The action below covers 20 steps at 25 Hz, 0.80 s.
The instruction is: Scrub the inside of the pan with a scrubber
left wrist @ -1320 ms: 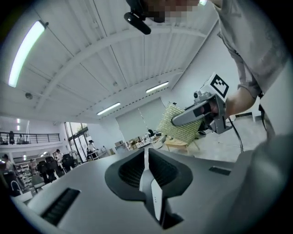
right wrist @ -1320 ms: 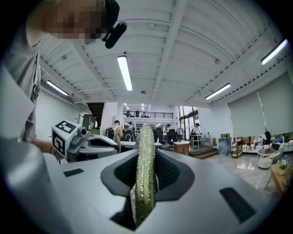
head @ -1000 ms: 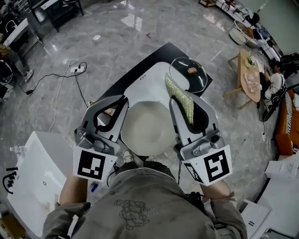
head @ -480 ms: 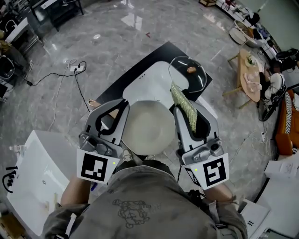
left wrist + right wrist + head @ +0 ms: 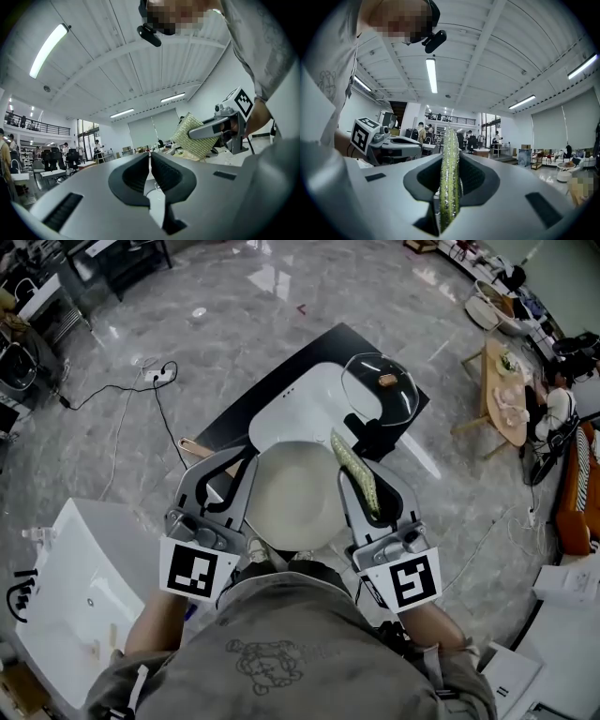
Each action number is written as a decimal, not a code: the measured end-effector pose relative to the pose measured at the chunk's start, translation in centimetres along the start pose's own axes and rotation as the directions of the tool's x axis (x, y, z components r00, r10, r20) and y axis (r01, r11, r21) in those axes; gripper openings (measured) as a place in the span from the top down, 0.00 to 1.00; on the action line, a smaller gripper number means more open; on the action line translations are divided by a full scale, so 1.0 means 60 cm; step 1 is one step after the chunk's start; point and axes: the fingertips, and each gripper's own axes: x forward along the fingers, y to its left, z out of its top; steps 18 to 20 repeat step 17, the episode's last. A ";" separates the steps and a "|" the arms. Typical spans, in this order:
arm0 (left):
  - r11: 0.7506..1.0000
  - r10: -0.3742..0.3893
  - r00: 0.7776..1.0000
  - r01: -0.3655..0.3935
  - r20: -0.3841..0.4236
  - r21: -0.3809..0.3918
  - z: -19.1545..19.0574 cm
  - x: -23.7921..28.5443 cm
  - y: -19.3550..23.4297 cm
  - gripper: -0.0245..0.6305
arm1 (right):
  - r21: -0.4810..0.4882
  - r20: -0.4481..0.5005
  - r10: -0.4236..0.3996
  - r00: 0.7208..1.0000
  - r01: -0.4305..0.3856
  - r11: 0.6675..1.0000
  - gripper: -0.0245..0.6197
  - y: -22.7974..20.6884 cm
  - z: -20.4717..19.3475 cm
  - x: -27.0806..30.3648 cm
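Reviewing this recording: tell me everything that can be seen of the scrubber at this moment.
The scrubber is a flat, roughly square pad of yellow-green, glittery woven mesh. The right gripper is shut on it: both pads press its faces, so it stands on edge, and its front part sticks out past the jaw tips. In the head view it lies over the right side of the cream pan; whether it touches the pan's surface cannot be told. Nothing else touches it.

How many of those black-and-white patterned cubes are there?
2. One cube is on the left gripper, left of the pan; the other cube is on the right gripper, right of it. None seems hidden.
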 end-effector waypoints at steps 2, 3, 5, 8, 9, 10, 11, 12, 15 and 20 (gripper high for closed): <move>1.000 0.001 1.000 -0.001 -0.006 0.000 -0.003 0.000 0.001 0.92 | 0.002 -0.004 -0.003 1.000 0.003 1.000 0.84 -0.003 -0.004 -0.001; 1.000 0.001 1.000 -0.001 -0.009 0.006 -0.002 -0.001 0.002 0.92 | 0.005 -0.006 -0.003 1.000 0.003 1.000 0.84 -0.004 -0.005 -0.002; 1.000 0.001 1.000 0.000 -0.013 0.022 0.001 -0.003 0.002 0.92 | 0.010 -0.006 0.000 1.000 0.001 1.000 0.84 -0.004 -0.004 -0.002; 1.000 -0.001 1.000 0.002 -0.014 0.020 0.003 -0.004 0.000 0.92 | 0.015 -0.010 -0.005 1.000 0.005 1.000 0.84 -0.007 -0.006 -0.004; 1.000 -0.001 1.000 0.001 -0.014 0.015 0.002 -0.003 -0.001 0.92 | 0.015 -0.011 -0.008 1.000 0.008 1.000 0.84 -0.009 -0.007 -0.004; 1.000 0.000 1.000 0.000 -0.015 0.013 0.002 -0.002 -0.001 0.92 | 0.017 -0.011 -0.009 1.000 0.010 1.000 0.84 -0.010 -0.008 -0.004; 1.000 0.002 1.000 -0.002 -0.014 0.013 0.002 -0.001 0.000 0.92 | 0.019 -0.010 -0.010 1.000 0.010 1.000 0.84 -0.011 -0.009 -0.004; 1.000 0.004 1.000 -0.004 -0.012 0.017 0.003 0.000 0.000 0.92 | 0.020 -0.008 -0.011 1.000 0.011 1.000 0.84 -0.012 -0.010 -0.003; 0.999 0.004 1.000 -0.004 -0.006 0.039 0.008 0.000 0.003 0.92 | 0.023 -0.007 -0.015 1.000 0.015 1.000 0.84 -0.013 -0.011 0.000; 0.999 0.002 1.000 -0.002 -0.004 0.049 0.011 -0.001 0.004 0.92 | 0.027 -0.007 -0.018 1.000 0.018 0.999 0.84 -0.014 -0.011 0.001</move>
